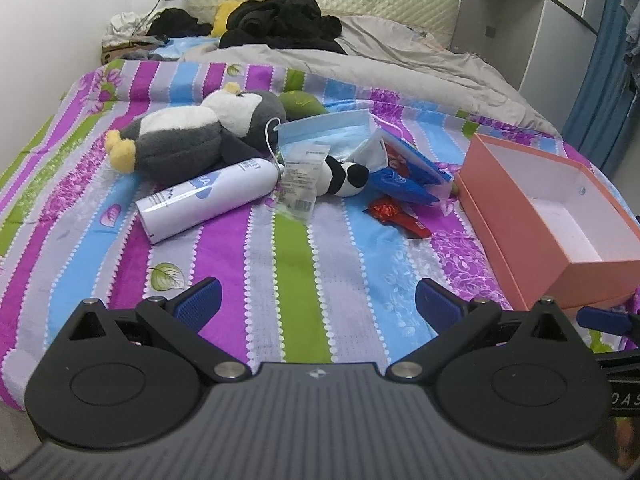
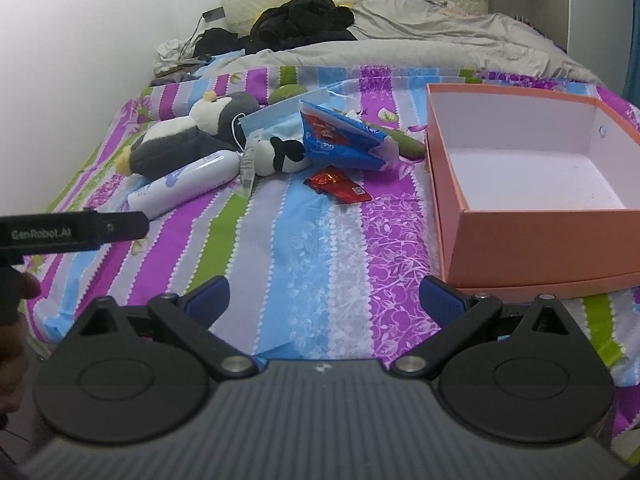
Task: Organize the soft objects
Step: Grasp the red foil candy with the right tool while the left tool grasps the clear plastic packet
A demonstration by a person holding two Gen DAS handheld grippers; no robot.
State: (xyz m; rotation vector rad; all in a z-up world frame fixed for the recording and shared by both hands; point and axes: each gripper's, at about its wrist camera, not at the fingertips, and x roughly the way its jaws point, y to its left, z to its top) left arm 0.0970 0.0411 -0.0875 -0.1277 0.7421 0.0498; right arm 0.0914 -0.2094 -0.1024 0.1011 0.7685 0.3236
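Both claws hang low over the near edge of the bed (image 1: 304,248), and I have nothing in either of them. The left claw (image 1: 318,304) is spread wide with only striped cover between its blue pads, and the right claw (image 2: 326,300) is released in the same way.

The soft things lie in one heap ahead of me, toward the middle of the bed. The big penguin plush (image 1: 188,136) is farthest to the left, with its long axis running from near-left to far-right. The small panda plush (image 1: 346,178) lies just right of the white bottle (image 1: 208,196), partly under a blue face mask (image 1: 328,136). The blue snack bag (image 2: 340,140) and red wrapper (image 2: 338,186) sit between the panda and the pink box (image 2: 532,216).

The box stands open at the right, close beside my right claw and well apart from the penguin. So I judge that the left claw is nearer to the penguin, while the right one serves the box. Whether the green object (image 1: 302,104) behind the penguin is soft, I cannot say for sure.
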